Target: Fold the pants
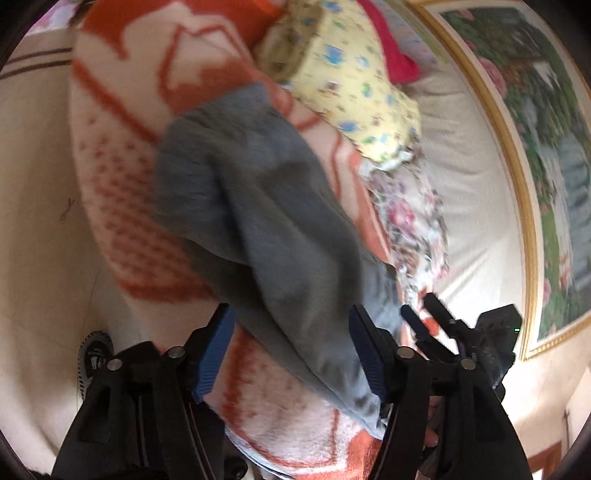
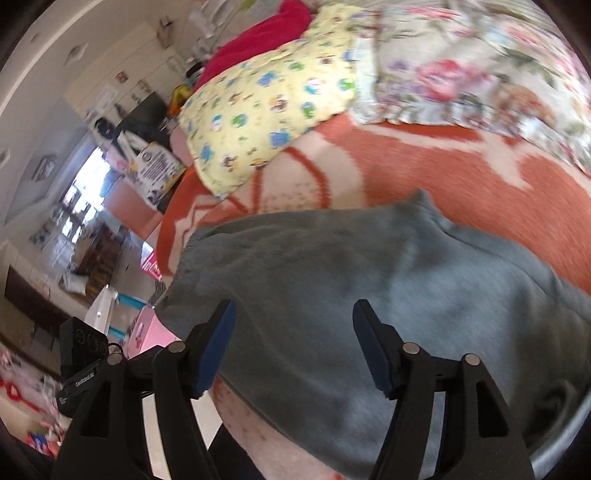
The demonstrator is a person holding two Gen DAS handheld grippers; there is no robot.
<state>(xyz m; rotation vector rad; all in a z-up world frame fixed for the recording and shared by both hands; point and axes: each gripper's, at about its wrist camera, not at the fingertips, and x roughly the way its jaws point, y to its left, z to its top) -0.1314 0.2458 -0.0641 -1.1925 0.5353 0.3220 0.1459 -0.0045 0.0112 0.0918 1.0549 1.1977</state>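
Note:
The grey pants [image 1: 258, 221] lie crumpled along an orange-and-white blanket [image 1: 122, 184] on a bed. My left gripper [image 1: 291, 354] is open just above them. A fold of the grey cloth runs down between its jaws beside the right blue pad [image 1: 369, 362], and nothing is pinched. To its right the right gripper [image 1: 417, 302] shows at the pants' edge. In the right wrist view the pants [image 2: 351, 277] spread wide under my open right gripper [image 2: 295, 347], whose pads hang apart over the cloth. Both views are blurred.
A yellow patterned pillow [image 2: 266, 110] and a floral pillow [image 2: 461, 74] lie beyond the pants on the blanket [image 2: 443, 166]. A red cloth [image 2: 266, 33] sits behind them. A gold-framed picture [image 1: 535, 129] hangs by the bed. Boxes and furniture [image 2: 147, 166] crowd the floor at the left.

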